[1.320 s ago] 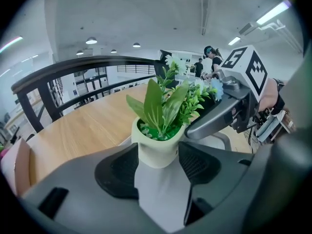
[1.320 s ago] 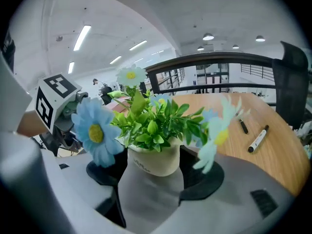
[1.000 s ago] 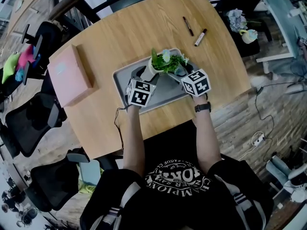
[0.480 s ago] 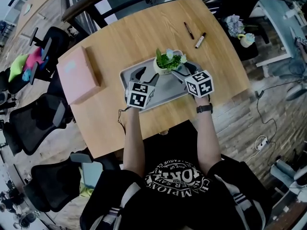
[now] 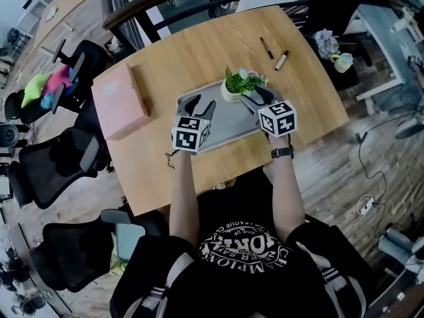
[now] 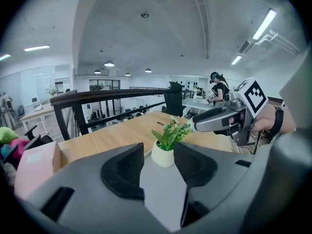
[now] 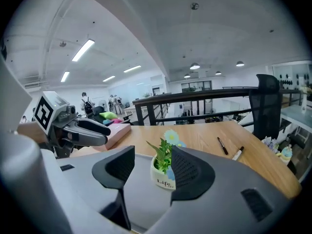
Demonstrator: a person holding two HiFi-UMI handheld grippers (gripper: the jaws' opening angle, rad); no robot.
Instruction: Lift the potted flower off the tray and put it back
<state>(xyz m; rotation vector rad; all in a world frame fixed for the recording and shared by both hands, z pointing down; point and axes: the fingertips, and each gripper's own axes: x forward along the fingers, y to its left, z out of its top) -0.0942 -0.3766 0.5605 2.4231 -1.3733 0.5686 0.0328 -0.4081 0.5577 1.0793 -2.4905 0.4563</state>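
The small white pot of green leaves and pale flowers [image 5: 236, 89] stands upright, its long axis vertical, at the far edge of the grey tray [image 5: 228, 118] on the wooden surface [image 5: 199, 52]. The left tongs [image 5: 201, 105] and right tongs [image 5: 258, 97] have just been narrowing, and hang open with nothing between them.

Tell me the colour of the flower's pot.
White, with dark lettering on its side. The pot shows best in the right gripper view.

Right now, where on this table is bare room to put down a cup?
Bare wood lies between the pink box and the tray, and beyond the tray to the far edge, left of the two markers. Crowded: the tray's far right corner, where the potted flower stands.
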